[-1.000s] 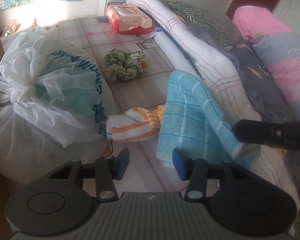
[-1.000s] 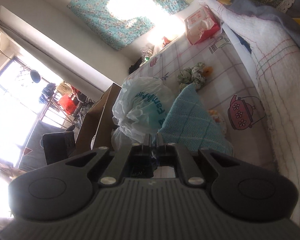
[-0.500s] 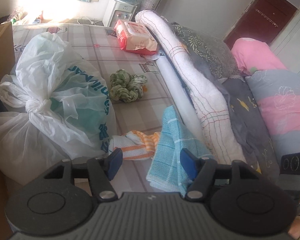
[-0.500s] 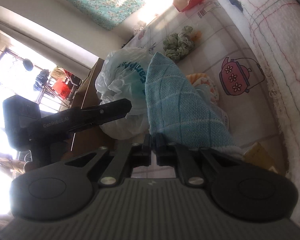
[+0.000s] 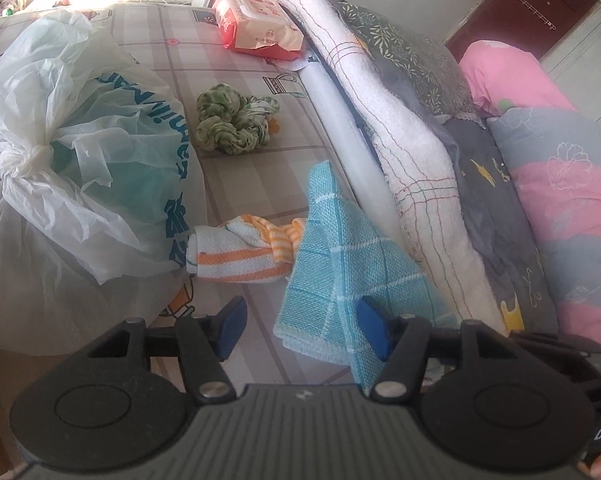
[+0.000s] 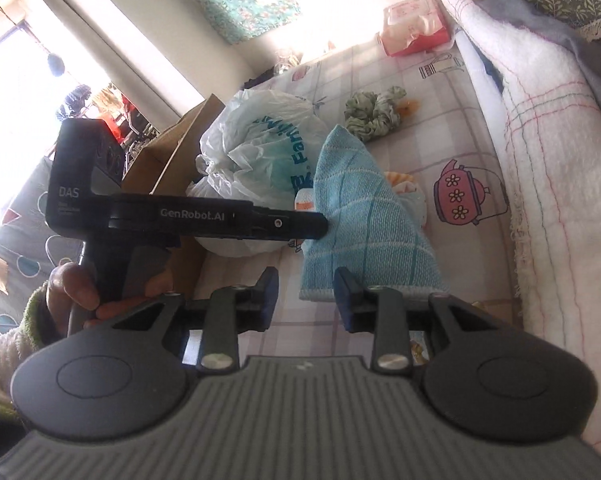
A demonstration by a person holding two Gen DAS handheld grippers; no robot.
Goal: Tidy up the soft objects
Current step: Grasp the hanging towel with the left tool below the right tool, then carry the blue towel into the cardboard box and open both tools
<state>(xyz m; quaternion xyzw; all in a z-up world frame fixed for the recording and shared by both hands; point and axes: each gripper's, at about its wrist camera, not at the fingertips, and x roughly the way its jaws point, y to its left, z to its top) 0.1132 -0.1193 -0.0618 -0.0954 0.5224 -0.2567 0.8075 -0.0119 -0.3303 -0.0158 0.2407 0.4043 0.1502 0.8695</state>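
The right gripper (image 6: 306,294) is standing with its jaws part-way apart and nothing between the pads. Its jaws have just been opening; half a second ago they were clamped on the bottom hem of the blue checked cloth (image 6: 364,216). That hem is now lying just beyond the right-hand pad, so the cloth is released from this side.

The left gripper (image 5: 303,330) is standing at a medium gap. Its jaws have just been closing slightly after opening wider. The cloth's lower corner is hanging between the pads, close to the right-hand one, but the pads are not pressing on it. In the right wrist view, the tip of the left gripper is touching the cloth's left edge.

The cloth is standing in a peak on the mattress (image 5: 252,176), near its right-hand edge, where the rolled white blanket (image 5: 400,152) is lying. What is propping it up cannot be told.

Beyond the cloth, an orange-striped cloth (image 5: 240,256) is touching it on the left. A knotted white plastic bag (image 5: 80,168) is sitting along the left edge. A crumpled green cloth (image 5: 232,124) is lying mid-mattress, well apart. A red tissue pack (image 5: 256,24) is resting near the far edge.

Judgement: the hand-over is under way, and the left jaws are likely to need to shut on the corner before the cloth slumps.
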